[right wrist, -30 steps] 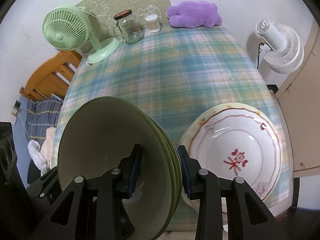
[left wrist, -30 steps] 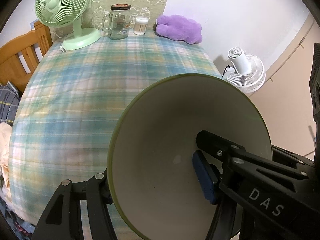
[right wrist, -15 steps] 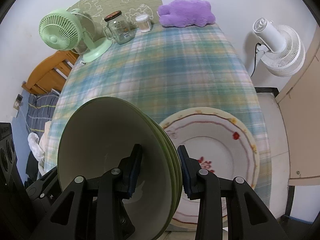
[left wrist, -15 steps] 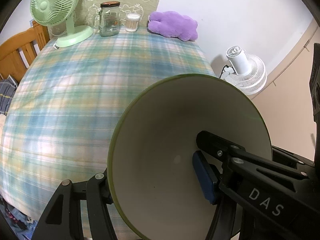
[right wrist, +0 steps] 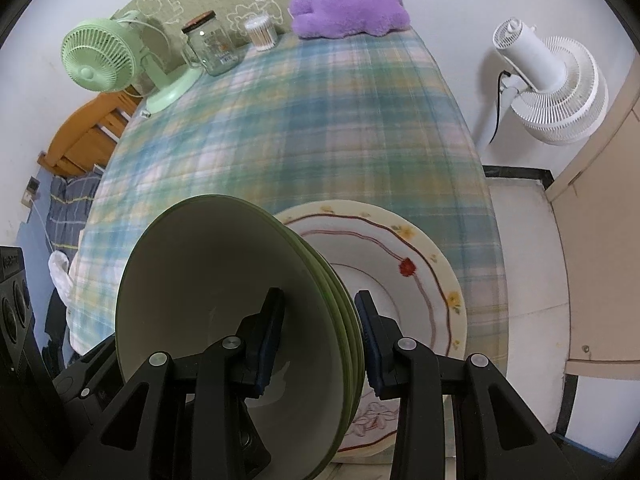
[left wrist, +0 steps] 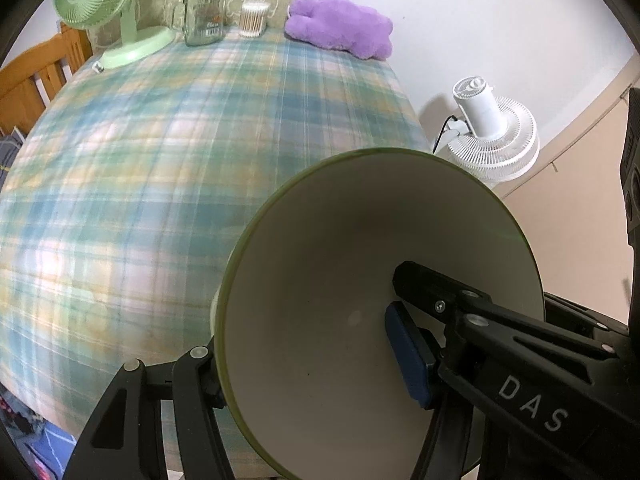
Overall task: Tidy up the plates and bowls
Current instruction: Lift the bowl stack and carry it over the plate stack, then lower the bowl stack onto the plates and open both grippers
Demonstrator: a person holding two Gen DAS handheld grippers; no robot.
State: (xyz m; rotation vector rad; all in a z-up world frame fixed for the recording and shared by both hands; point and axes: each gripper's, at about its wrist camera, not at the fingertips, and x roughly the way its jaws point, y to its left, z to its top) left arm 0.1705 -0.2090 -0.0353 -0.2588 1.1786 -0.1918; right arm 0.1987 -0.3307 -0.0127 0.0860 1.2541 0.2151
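Observation:
A stack of green-rimmed, cream-lined bowls (right wrist: 208, 280) hangs tilted above the near edge of the checked tablecloth (right wrist: 320, 128). My right gripper (right wrist: 320, 340) is shut on its right wall, one blue pad inside and one outside. In the left wrist view the same kind of bowl (left wrist: 360, 272) fills the lower right. My left gripper (left wrist: 300, 360) is shut on its wall, with the blue pad (left wrist: 408, 356) inside and the other finger outside the rim. A white plate with red lines and yellow flowers (right wrist: 420, 264) lies on the cloth, partly hidden behind the stack.
At the table's far end stand a green desk fan (left wrist: 96, 4), a glass jar (left wrist: 204, 12), a tub of cotton swabs (left wrist: 254, 20) and a purple plush (left wrist: 340, 28). A white floor fan (right wrist: 552, 80) stands to the right, a wooden chair (right wrist: 88, 132) to the left.
Both grippers moved together with the bowls, sinking a little. In the right wrist view the plate slid left and now sits partly behind the stack. Both grips are unchanged.

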